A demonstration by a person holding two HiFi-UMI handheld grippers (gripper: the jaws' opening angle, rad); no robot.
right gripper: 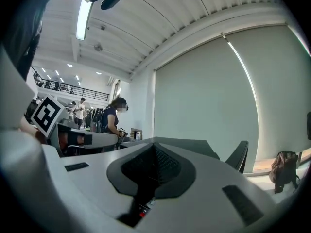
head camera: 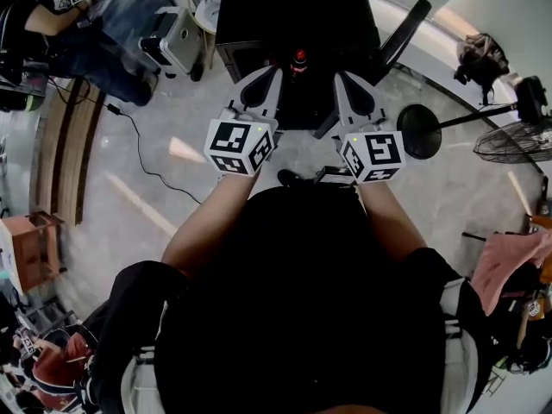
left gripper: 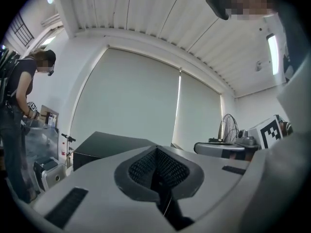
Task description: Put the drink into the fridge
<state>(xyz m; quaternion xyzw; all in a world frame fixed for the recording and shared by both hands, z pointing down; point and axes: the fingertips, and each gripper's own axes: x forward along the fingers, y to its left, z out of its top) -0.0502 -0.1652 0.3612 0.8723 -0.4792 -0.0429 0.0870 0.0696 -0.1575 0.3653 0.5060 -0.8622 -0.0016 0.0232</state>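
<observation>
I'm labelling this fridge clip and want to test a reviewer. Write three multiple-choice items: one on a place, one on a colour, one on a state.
1. Where is the red-capped bottle? A) between the left gripper and the right gripper B) beside the floor fan C) in the left gripper's jaws
2. What colour is the fridge? A) white B) black C) red
3. How do the right gripper's jaws stand? A) wide apart B) clamped on the bottle C) together, empty
Key: 1 A, its cap shows between their tips; 2 B, its top is black; 3 C, the pads meet.
</observation>
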